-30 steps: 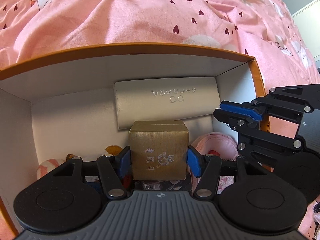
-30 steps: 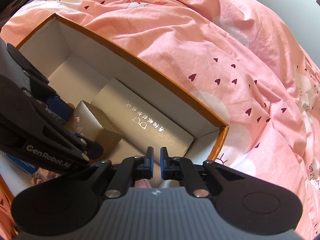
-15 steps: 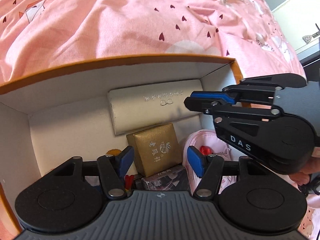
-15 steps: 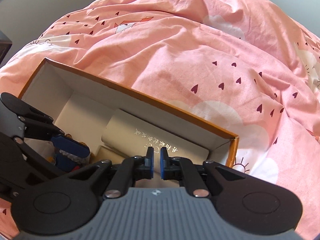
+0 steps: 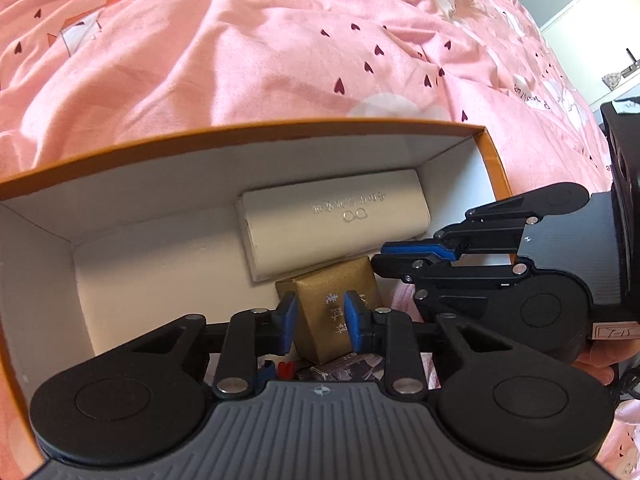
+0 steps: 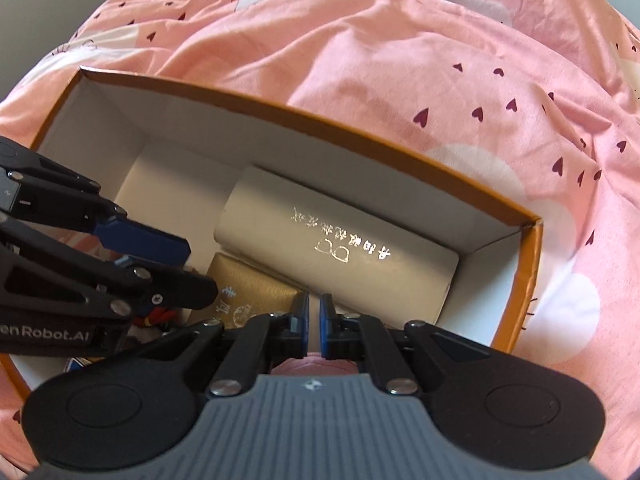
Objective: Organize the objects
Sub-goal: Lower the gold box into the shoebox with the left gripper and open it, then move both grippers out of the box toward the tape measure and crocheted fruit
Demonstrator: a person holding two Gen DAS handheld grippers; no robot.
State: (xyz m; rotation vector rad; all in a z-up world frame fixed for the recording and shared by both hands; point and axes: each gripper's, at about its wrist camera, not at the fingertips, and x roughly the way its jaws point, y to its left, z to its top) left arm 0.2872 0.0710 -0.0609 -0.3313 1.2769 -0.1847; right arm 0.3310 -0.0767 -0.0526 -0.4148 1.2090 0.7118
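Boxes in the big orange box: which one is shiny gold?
The small square box, right in front of the left gripper, whose jaws are closing with nothing gripped. The other one, the long case behind it, is plain cream with silver writing.

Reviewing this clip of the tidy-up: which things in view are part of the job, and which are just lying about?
Part of the job:
- orange box
- gold box, tilted inside it
- cream case, along the far wall
- left gripper, jaws closing above the gold box
- right gripper, shut

Lying about:
- pink duvet
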